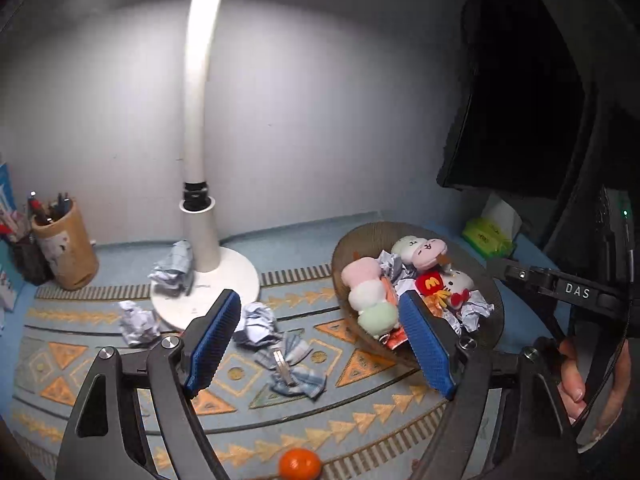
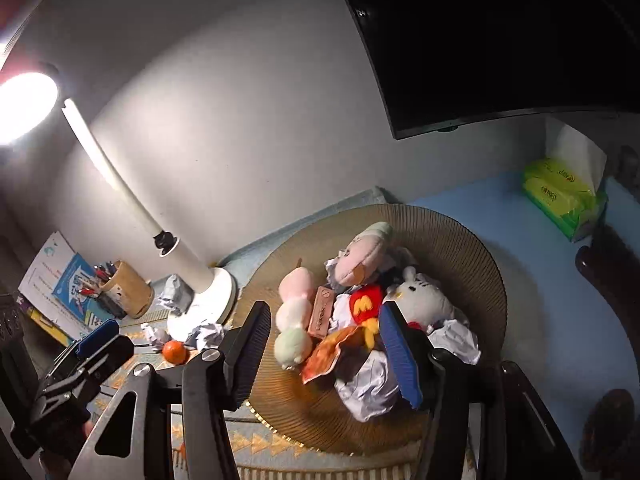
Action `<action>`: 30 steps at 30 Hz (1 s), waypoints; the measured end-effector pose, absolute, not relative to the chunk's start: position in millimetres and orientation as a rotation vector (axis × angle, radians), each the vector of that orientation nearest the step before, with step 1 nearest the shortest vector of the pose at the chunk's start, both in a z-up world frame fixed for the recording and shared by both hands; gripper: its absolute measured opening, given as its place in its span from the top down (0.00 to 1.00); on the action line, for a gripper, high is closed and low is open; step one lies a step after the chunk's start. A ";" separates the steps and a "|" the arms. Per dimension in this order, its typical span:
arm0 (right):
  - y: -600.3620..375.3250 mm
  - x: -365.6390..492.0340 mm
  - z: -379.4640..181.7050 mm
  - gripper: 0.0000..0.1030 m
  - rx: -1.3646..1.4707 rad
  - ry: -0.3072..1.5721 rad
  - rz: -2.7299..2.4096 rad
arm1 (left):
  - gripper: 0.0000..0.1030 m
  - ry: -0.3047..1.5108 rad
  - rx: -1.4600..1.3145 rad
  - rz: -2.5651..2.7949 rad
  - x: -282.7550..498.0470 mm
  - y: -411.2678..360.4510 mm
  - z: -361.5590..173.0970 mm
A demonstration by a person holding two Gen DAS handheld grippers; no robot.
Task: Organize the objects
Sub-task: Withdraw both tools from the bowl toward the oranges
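Note:
A brown ribbed bowl (image 1: 348,240) (image 2: 460,240) holds plush toys, snack packets and crumpled paper: a pink-white-green dango plush (image 1: 370,294) (image 2: 294,314), a red fries plush (image 2: 366,306), a white kitty plush (image 2: 426,300). My left gripper (image 1: 320,340) is open and empty above the patterned mat, over a plaid bow clip (image 1: 290,364) and a paper ball (image 1: 258,324). My right gripper (image 2: 326,360) is open and empty, hovering over the bowl above an orange packet (image 2: 332,354). An orange (image 1: 300,463) (image 2: 176,351) lies on the mat.
A white lamp base (image 1: 208,292) (image 2: 208,300) stands on the mat with paper balls (image 1: 172,270) beside it. A pen cup (image 1: 66,248) (image 2: 128,288) and books (image 2: 60,280) are at the left. A green tissue pack (image 2: 560,196) and a dark monitor (image 2: 500,40) are at the right.

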State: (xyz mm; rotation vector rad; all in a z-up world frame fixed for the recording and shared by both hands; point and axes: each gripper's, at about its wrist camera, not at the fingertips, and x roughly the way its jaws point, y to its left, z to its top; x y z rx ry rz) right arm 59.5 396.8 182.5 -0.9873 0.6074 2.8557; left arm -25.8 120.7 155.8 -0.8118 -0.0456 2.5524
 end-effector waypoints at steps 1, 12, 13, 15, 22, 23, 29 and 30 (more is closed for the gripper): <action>389.2 69.6 185.5 0.45 -0.978 0.596 2.882 | 0.13 -0.070 -0.803 2.579 -16.3 104.8 157.5; 294.2 111.7 116.8 0.32 -1.130 0.405 2.950 | 0.03 -0.304 -1.002 2.915 34.3 -32.5 66.9; 286.4 109.7 106.5 0.32 -1.150 0.384 2.950 | 0.03 -0.305 -1.022 2.920 32.9 -36.0 56.7; 272.9 107.6 87.4 0.32 -1.177 0.330 2.948 | 0.03 -0.293 -1.053 2.925 32.6 -40.5 41.2; 255.5 102.9 58.8 0.32 -1.178 0.194 2.903 | 0.03 -0.324 -1.086 2.895 32.4 -45.5 25.7; 255.0 103.1 58.4 0.32 -1.175 0.189 2.905 | 0.03 -0.332 -1.087 2.889 32.3 -46.1 25.5; 243.6 101.2 55.5 0.32 -1.197 0.095 2.901 | 0.03 -0.315 -1.091 2.868 31.5 -40.8 26.0; 241.6 101.0 55.4 0.32 -1.199 0.079 2.901 | 0.03 -0.308 -1.096 2.864 30.6 -40.1 25.8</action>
